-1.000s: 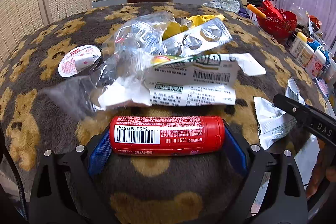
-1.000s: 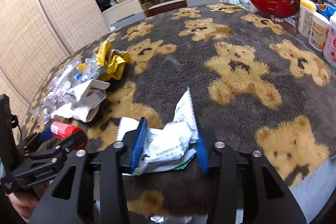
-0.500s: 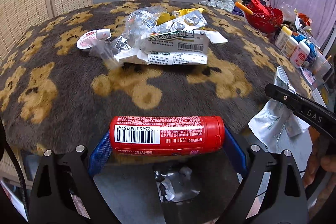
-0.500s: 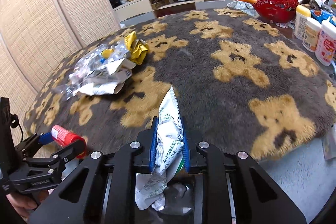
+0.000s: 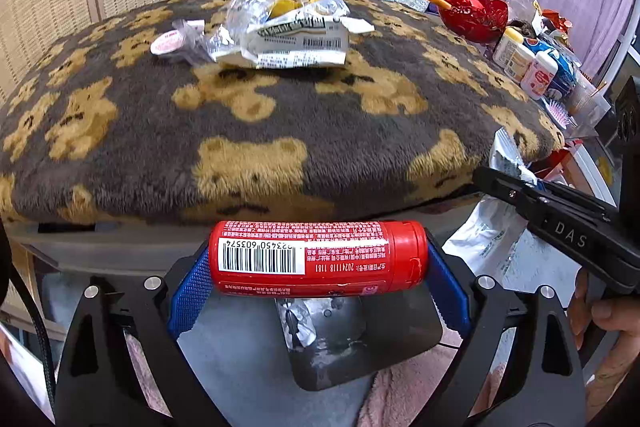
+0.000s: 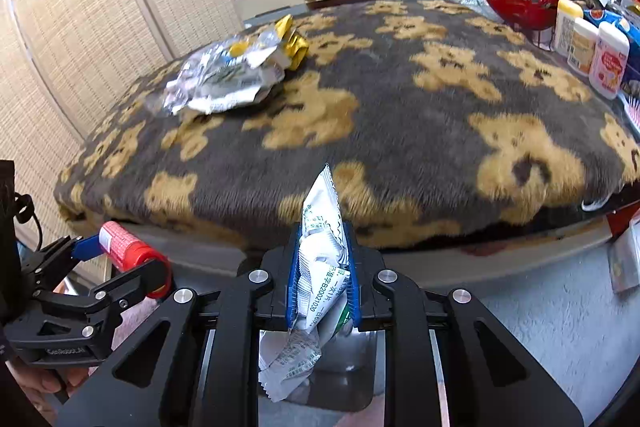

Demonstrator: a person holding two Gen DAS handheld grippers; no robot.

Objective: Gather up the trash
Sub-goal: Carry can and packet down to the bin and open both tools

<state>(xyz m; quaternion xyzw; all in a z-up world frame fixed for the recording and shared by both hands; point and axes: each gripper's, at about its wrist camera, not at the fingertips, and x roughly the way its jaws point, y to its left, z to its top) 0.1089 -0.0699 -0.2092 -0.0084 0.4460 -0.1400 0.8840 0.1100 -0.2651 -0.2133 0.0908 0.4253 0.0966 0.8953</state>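
the left gripper (image 5: 318, 263) holds the red tube (image 5: 318, 258) crosswise, its long axis level, directly above the open bin (image 5: 360, 339). the right gripper (image 6: 323, 279) is closed narrow on a white wrapper (image 6: 322, 263), also above the bin, so both only need release.

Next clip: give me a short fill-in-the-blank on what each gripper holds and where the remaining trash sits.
1. The left gripper is shut on a ____ tube with a barcode label.
2. The right gripper pinches a crumpled white ____ between its blue pads.
3. Both grippers are held off the table edge, above a dark ____ that already contains foil scraps.
4. The remaining pile of wrappers lies on a blanket patterned with ____.

Missing words: red; wrapper; bin; bears
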